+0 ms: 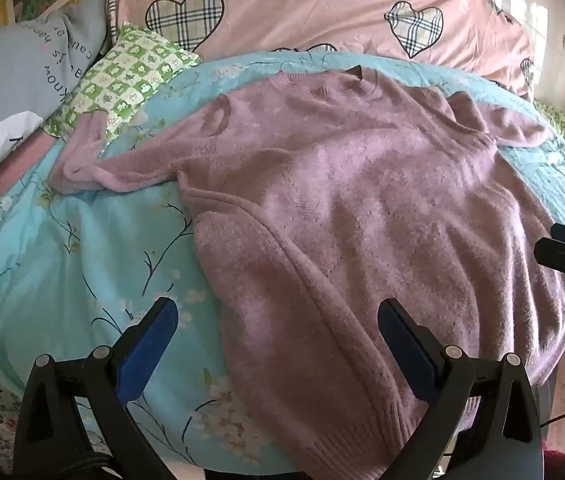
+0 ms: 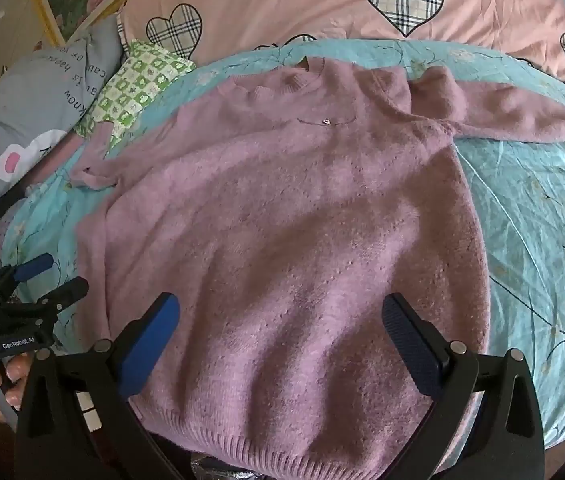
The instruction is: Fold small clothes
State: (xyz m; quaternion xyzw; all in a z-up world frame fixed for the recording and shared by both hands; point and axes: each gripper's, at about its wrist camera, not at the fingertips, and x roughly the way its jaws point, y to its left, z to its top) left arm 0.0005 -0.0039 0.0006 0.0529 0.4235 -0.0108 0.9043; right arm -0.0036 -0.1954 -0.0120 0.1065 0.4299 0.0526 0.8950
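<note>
A fuzzy mauve sweater lies spread front up on the bed, collar at the far side, hem at the near edge; it also shows in the right wrist view. Its left sleeve lies bunched out to the left and its right sleeve stretches out to the right. My left gripper is open and empty above the sweater's near left edge. My right gripper is open and empty above the hem's middle. In the right wrist view the left gripper shows at the left edge.
The sweater lies on a turquoise floral bedspread. A pink quilt with plaid hearts lies behind it. A green checked pillow and a grey pillow sit at the far left. The bed's near edge runs under the hem.
</note>
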